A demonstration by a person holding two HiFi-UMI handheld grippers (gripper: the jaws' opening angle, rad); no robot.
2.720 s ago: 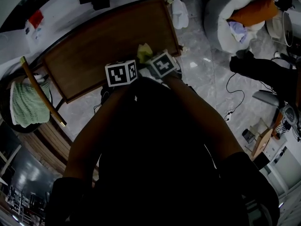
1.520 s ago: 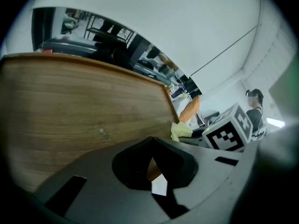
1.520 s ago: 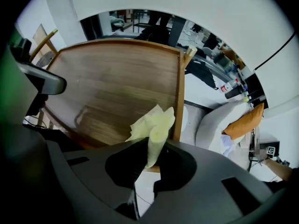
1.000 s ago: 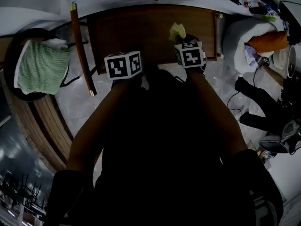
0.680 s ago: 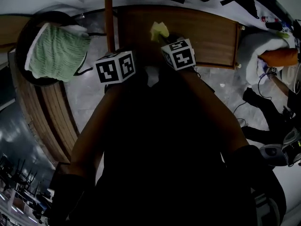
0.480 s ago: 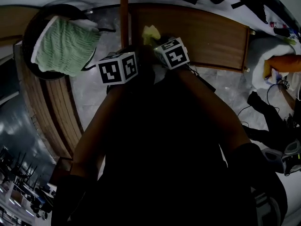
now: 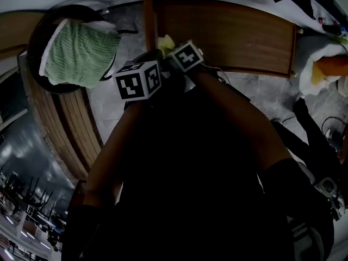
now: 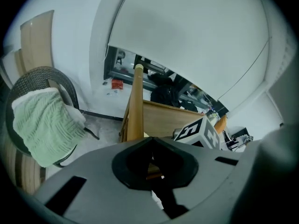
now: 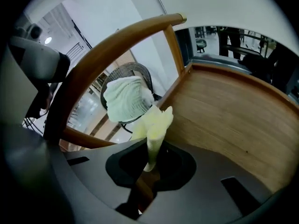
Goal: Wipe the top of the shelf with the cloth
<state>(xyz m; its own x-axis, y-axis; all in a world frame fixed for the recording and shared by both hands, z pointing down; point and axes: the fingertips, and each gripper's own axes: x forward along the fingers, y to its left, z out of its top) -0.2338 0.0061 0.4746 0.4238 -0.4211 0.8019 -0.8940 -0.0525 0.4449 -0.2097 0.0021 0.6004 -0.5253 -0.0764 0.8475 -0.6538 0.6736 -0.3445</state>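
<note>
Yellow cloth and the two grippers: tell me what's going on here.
A person is working with a gripper in each hand. The right gripper is shut on the yellow cloth, which sticks out ahead of its jaws at the left end of the wooden shelf top, near an upright wooden post. Whether the cloth presses on the wood can't be told. The left gripper is shut with nothing in it, close beside the right one.

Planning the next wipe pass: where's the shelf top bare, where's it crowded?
The shelf top is bare wood from the cloth across to its right end. Crowded at the left end: right gripper, left gripper and wooden pole bunch there.
</note>
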